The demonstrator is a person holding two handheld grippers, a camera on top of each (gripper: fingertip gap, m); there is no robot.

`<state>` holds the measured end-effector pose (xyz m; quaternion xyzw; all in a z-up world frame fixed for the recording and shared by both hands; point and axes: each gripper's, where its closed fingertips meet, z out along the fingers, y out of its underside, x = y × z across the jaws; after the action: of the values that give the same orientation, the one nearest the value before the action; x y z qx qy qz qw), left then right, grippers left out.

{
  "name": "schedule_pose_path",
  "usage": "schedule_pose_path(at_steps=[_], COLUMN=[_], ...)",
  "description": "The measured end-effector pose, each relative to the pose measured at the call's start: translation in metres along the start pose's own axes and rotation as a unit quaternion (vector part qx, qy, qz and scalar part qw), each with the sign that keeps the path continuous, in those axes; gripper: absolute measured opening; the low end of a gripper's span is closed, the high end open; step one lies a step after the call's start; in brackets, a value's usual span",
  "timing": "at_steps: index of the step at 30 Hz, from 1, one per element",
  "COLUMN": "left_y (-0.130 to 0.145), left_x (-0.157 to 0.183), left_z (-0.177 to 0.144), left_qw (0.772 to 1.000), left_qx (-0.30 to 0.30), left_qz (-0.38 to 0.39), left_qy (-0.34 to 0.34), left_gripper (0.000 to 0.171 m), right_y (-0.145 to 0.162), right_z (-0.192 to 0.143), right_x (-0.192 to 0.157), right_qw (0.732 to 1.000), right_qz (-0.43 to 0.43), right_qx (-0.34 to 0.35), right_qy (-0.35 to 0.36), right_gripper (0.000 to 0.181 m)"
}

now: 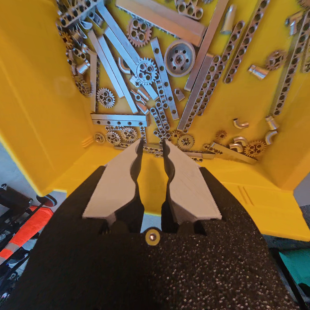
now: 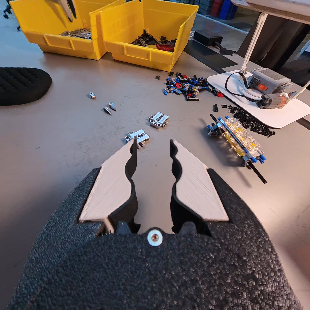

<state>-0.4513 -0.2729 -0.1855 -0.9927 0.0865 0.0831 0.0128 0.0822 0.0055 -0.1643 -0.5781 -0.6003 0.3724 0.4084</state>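
Observation:
My left gripper [image 1: 152, 141] points down into a yellow bin [image 1: 42, 100] full of grey building parts: holed beams [image 1: 203, 94], gears [image 1: 146, 71] and a wheel hub [image 1: 179, 58]. Its jaws stand a little apart and hold nothing; the tips hover over small beams and gears by the bin's near wall. It also shows over that bin in the right wrist view [image 2: 68, 10]. My right gripper [image 2: 152, 142] is open and empty above the grey table [image 2: 58, 151]. Its left fingertip is just in front of a small grey block assembly [image 2: 137, 136]; a second one [image 2: 159, 120] lies beyond.
A second yellow bin [image 2: 144, 55] holds dark and red parts. On the table lie a pile of blue, black and red pins [image 2: 187, 87], a clear and yellow assembly with a black axle [image 2: 238, 144], black pins [image 2: 248, 120], two grey wedges [image 2: 109, 108], a grey motor unit [image 2: 268, 80] on a white stand base, a black pad [image 2: 20, 85]. About 60 cm separates my left fingertips from my right. The wheel hub [image 1: 179, 58] lies some 9 cm from my left tips, 55 cm from my right tips.

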Motion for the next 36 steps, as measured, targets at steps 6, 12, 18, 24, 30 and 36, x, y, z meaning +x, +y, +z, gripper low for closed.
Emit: schedule_pose_path(at_steps=[6, 12, 18, 24, 30, 36], left_y=[0.01, -0.001, -0.021, -0.035, -0.034, -0.048], left_x=[0.004, 0.009, 0.013, 0.002, -0.027, -0.018], left_z=[0.031, 0.036, 0.034, 0.014, 0.011, 0.026], left_qw=[0.996, 0.995, 0.992, 0.993, 0.998, 0.998], left_qx=[-0.064, -0.046, 0.013, 0.053, 0.042, 0.048], left_qz=[0.024, 0.011, -0.01, -0.012, -0.025, -0.013], left_qy=[0.049, 0.093, 0.123, 0.1, 0.036, 0.047], left_gripper=[0.026, 0.017, 0.0, 0.0, 0.014, 0.018], right_y=[0.006, 0.009, 0.01, 0.008, 0.009, 0.008], right_z=[0.006, 0.008, 0.009, 0.008, 0.009, 0.008], right_x=[0.002, 0.004, 0.004, 0.004, 0.004, 0.006], right_qw=[1.0, 0.999, 0.999, 1.0, 0.999, 0.999], right_qz=[0.002, 0.006, 0.009, 0.009, 0.007, 0.013], right_qx=[-0.023, -0.031, -0.036, -0.029, -0.033, -0.028], right_qy=[0.004, 0.01, 0.006, 0.008, 0.007, 0.008], right_gripper=[0.038, 0.038, 0.038, 0.038, 0.038, 0.038])
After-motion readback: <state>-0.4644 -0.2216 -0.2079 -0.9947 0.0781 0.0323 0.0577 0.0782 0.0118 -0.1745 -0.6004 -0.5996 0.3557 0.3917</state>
